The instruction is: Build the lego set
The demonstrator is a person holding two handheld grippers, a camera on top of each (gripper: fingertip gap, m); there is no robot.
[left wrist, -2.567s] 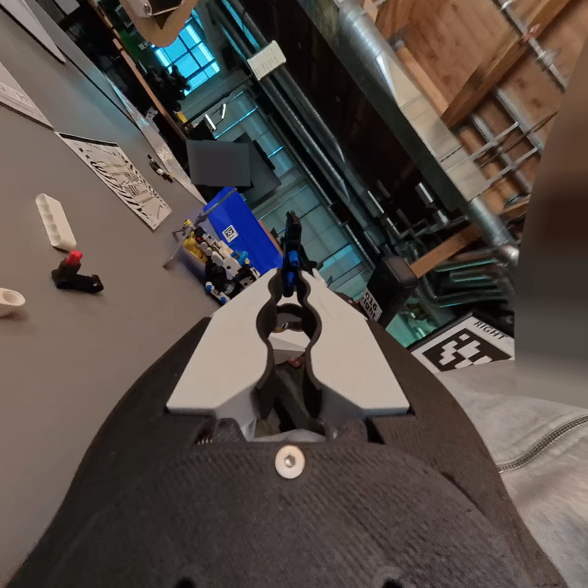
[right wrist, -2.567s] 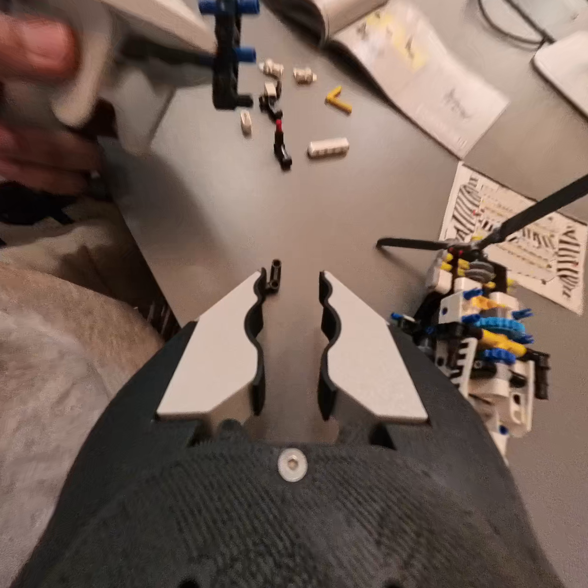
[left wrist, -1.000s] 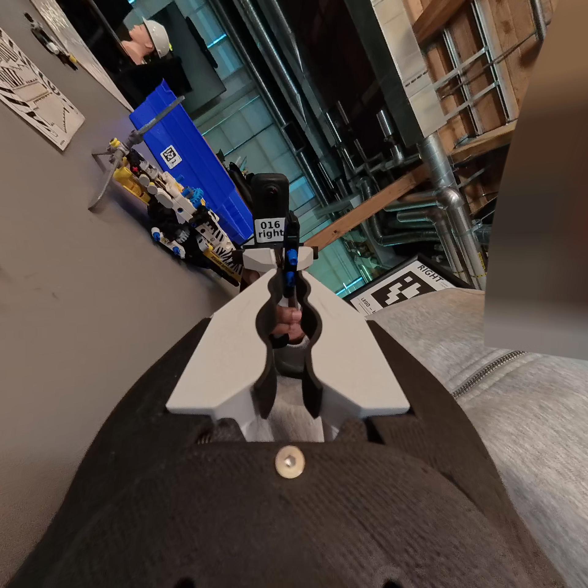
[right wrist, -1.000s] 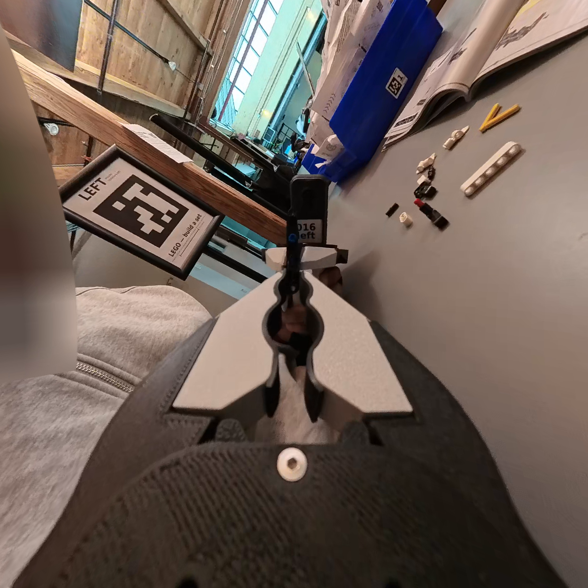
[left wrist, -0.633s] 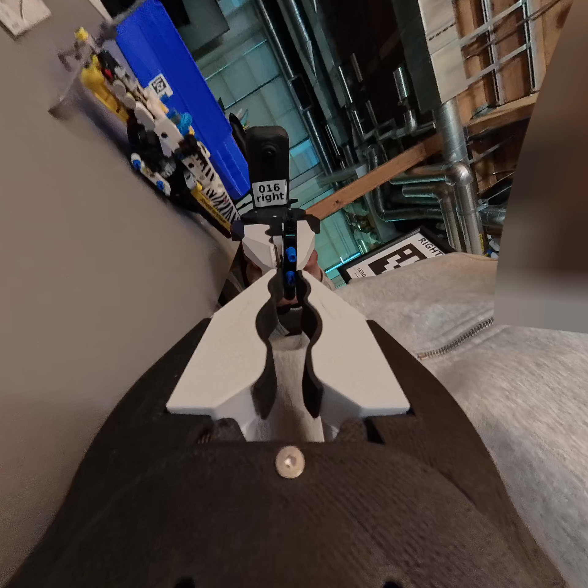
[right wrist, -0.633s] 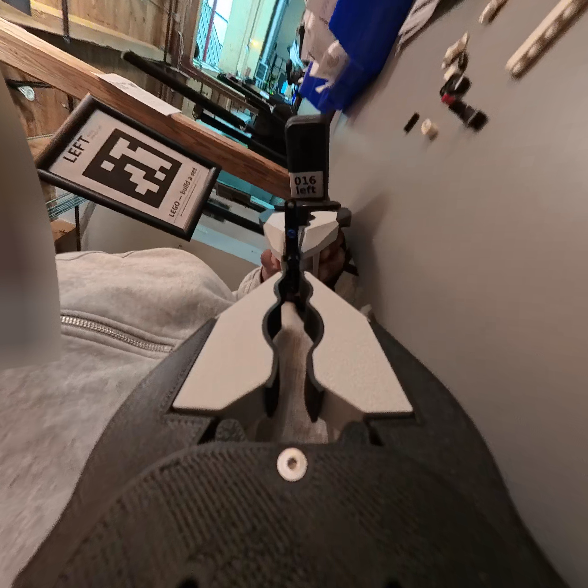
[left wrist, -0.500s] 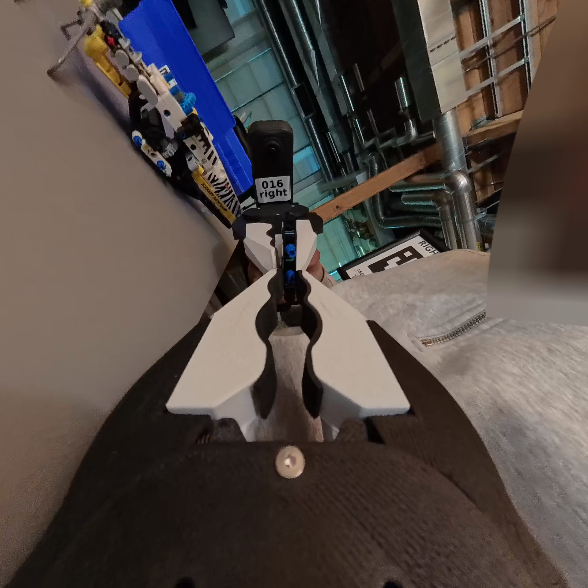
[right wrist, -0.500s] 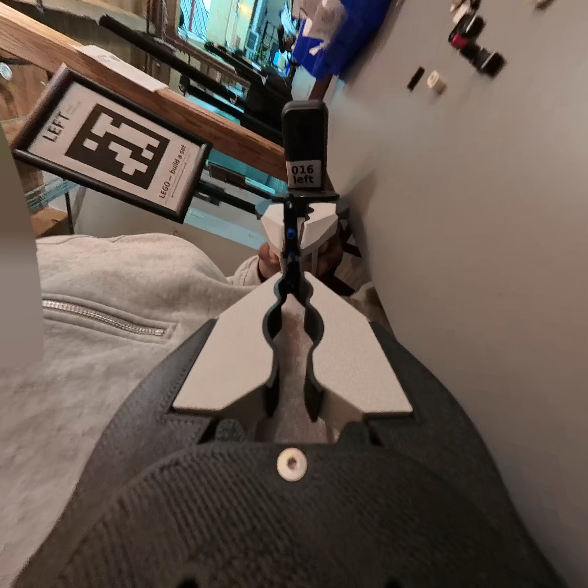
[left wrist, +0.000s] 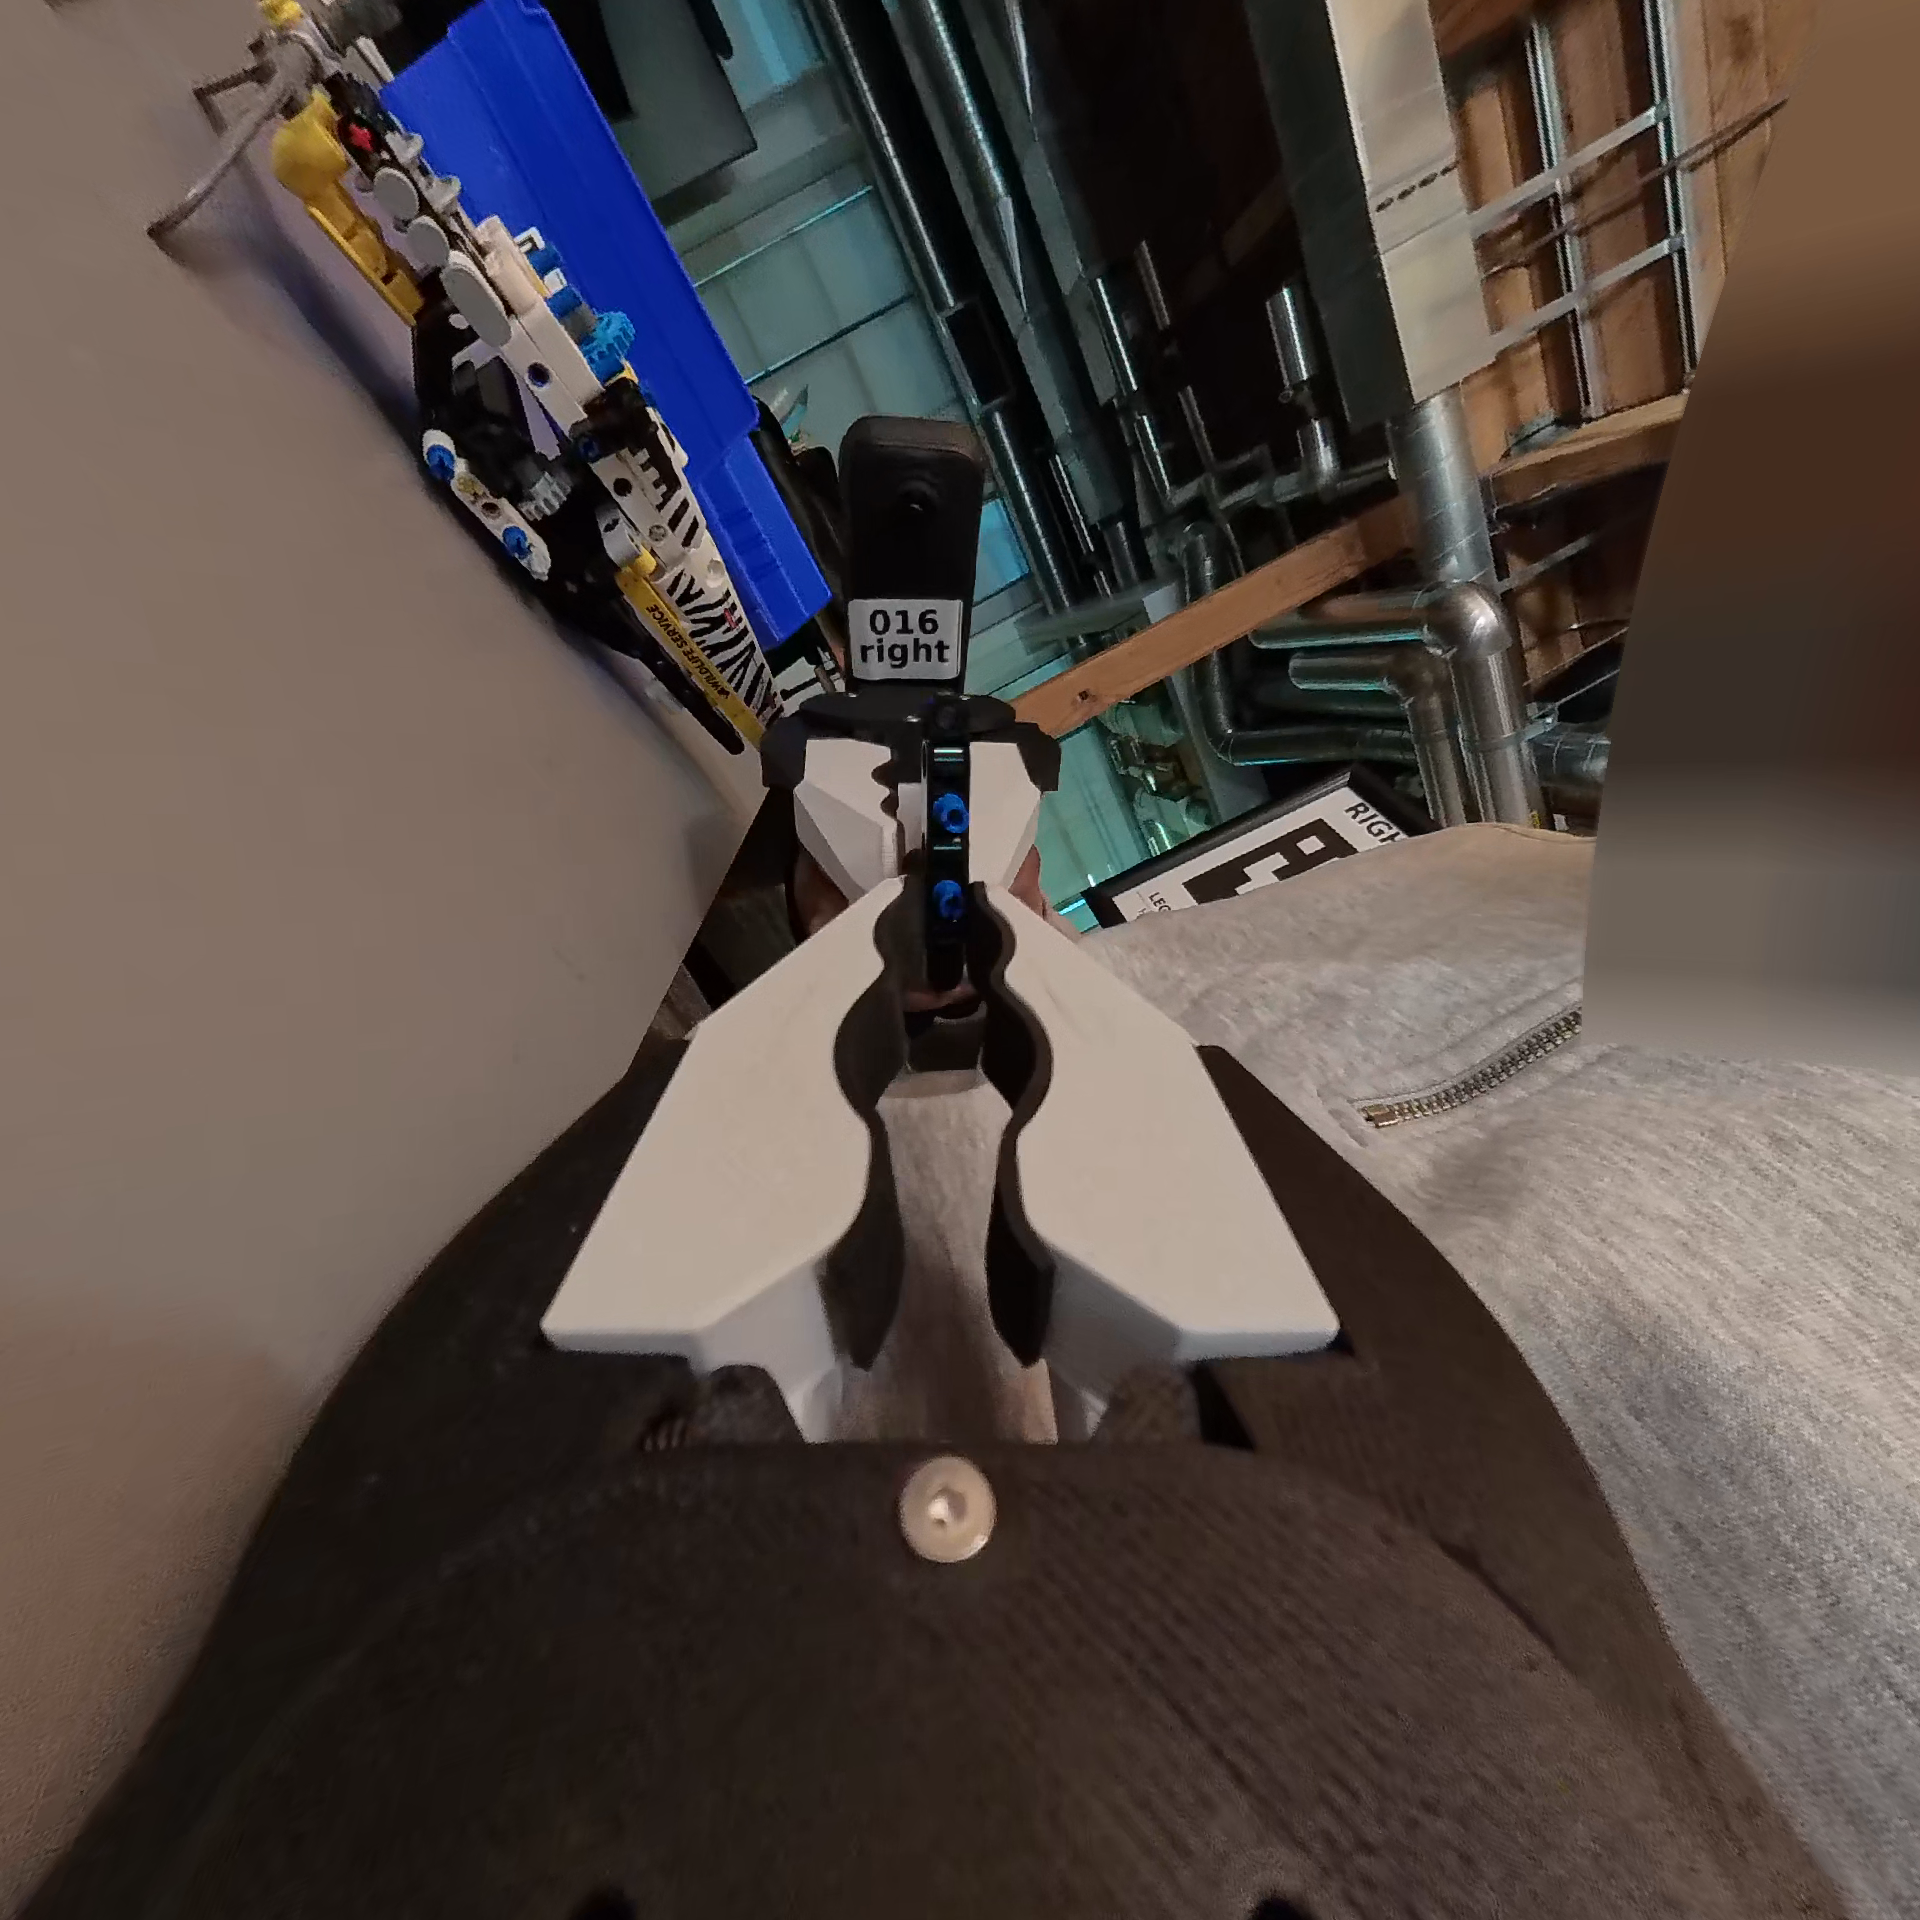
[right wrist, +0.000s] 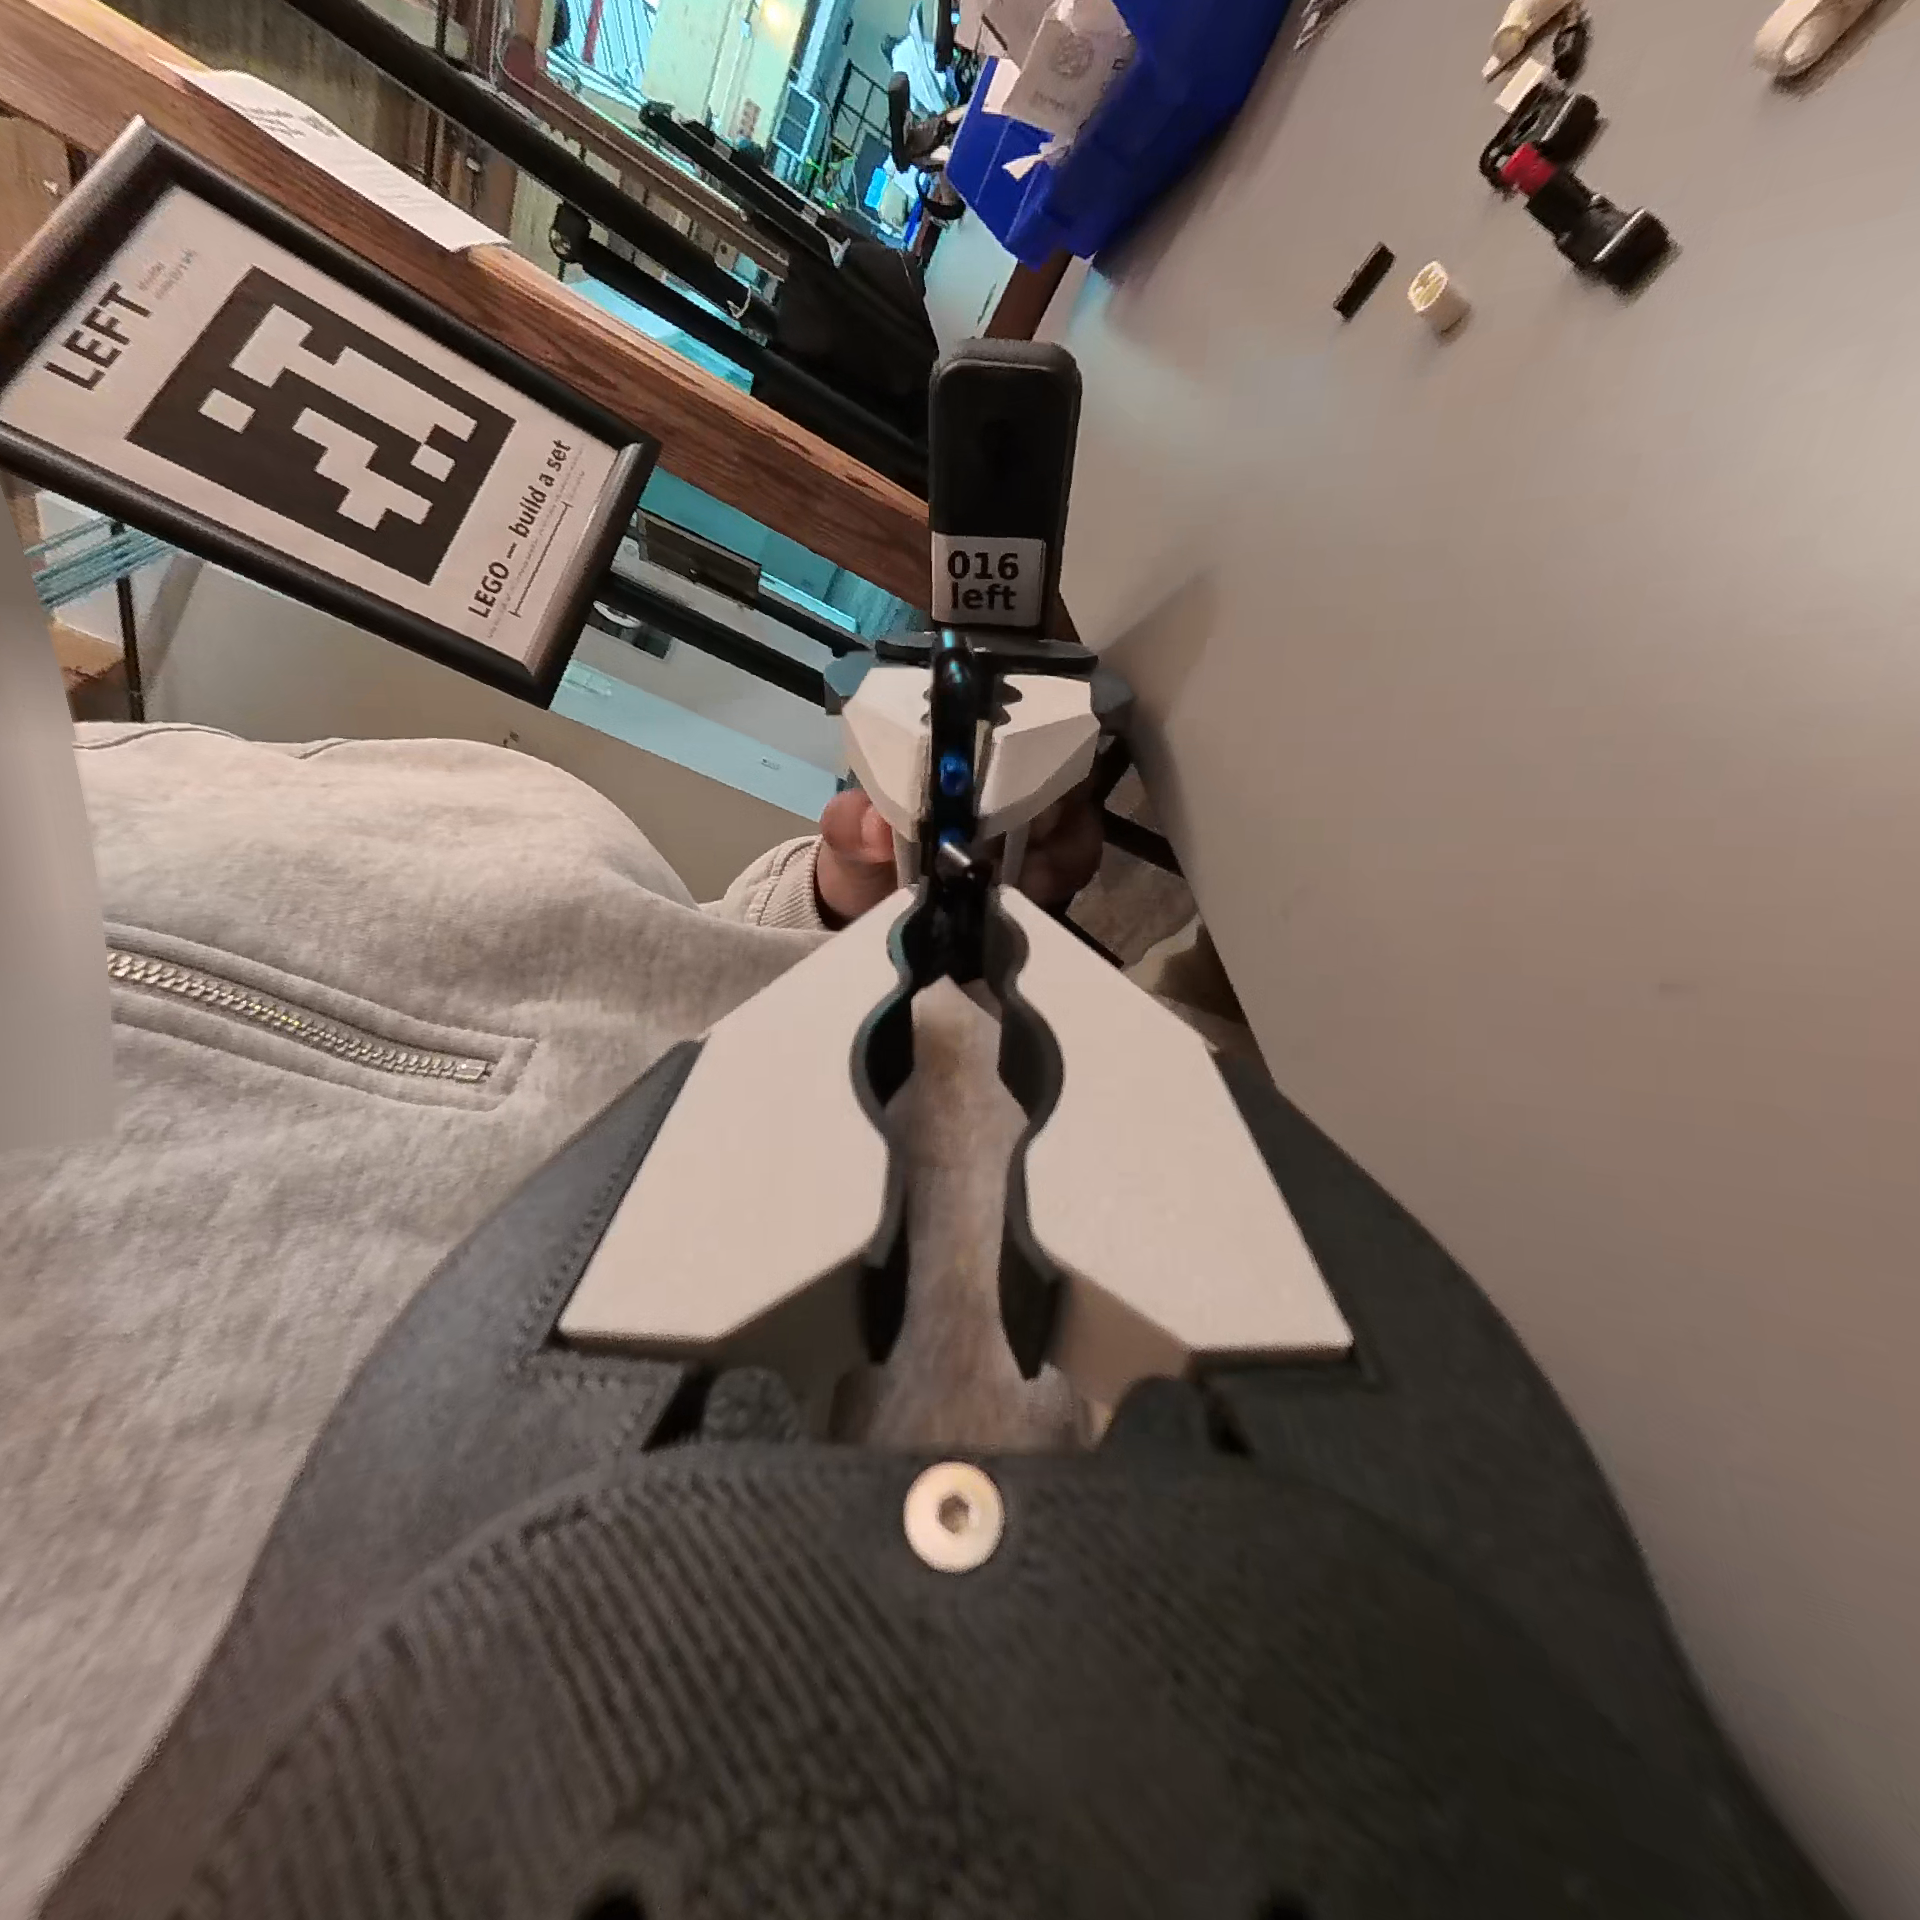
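claws nose-to-nose; grey table (left wrist: 260,831) edge close alongside.

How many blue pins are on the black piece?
2 in the left wrist view: one pin farther up the black piece, one pin by the left gripper tips. More may be hidden.

Workshop (bare pipes (left wrist: 1455,644), timber beams (left wrist: 1205,613))

Grey table (left wrist: 260,831) with lego parts on it.
Part-built model (left wrist: 540,457) upper left in left view; loose small pieces (right wrist: 1558,197) upper right in right view.
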